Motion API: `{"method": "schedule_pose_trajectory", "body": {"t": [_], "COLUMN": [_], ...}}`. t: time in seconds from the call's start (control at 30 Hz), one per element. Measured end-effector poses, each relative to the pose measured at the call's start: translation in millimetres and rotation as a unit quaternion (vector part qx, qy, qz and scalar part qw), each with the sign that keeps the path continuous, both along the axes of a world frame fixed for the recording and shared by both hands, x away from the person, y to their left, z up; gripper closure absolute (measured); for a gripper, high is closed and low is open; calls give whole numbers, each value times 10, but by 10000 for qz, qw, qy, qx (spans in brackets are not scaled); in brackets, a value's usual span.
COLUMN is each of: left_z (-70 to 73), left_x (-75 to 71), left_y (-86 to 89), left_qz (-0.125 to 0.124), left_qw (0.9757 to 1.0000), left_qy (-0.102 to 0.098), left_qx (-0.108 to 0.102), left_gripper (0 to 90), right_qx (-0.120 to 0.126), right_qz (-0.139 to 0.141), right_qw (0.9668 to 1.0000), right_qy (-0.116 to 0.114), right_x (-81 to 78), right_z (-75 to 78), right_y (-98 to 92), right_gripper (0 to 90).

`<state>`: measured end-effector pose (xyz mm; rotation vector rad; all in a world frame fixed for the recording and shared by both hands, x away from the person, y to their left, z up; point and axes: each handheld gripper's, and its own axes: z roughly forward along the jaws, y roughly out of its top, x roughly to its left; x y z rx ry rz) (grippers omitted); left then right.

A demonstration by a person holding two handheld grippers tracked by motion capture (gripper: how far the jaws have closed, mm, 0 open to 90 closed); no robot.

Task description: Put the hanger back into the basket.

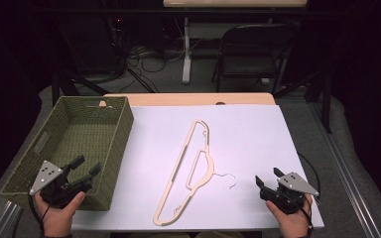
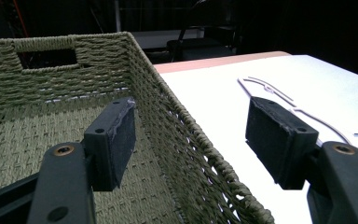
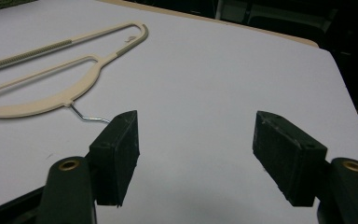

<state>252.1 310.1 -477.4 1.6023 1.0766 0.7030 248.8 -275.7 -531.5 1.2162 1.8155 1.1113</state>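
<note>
a cream plastic hanger [image 1: 187, 171] with a thin bent wire hook [image 1: 226, 178] is lying flat on the smooth white sheet covering the table [image 1: 258, 134], running diagonally from near the table's front edge toward its middle. a rectangular basket [image 1: 110, 148] of coarse green woven cord, with a slot handle in its end wall, is sitting at the table's left edge. the left gripper [image 1: 84, 169] is hovering over the basket's front right corner, released, one flat black pad inside the rim and one outside it. the right gripper [image 1: 267, 177] is hanging near the front right corner, jaws also spread wide and holding nothing, just beside the hook.
</note>
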Motion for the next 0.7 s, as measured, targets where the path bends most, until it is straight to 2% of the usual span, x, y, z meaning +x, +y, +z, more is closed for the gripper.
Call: {"method": "schedule_pose_trajectory", "body": {"t": [0.37,0.4,0.63,0.7], "left_z": [25,26,112,153], "left_x": [-7,-17,1,25], "left_y": [-4,-8,-28,-41], "left_qz": [-39,-32,-113,-108], "left_qw": [10000,10000,9999,9999], "left_qy": [-18,-24,-53,-52], "left_qx": [1,7,54,93], "left_gripper": [334,333,333,333], "right_qx": [-142,-156,-226,-243], "right_qz": [20,55,98,180], "right_qw": [9999,9997,9994,9989], "right_qy": [72,173,262,365], "right_x": [19,26,58,84], "right_z": [59,74,147,196], "right_y": [63,74,120,159], "right_gripper": [323,323,323,325]}}
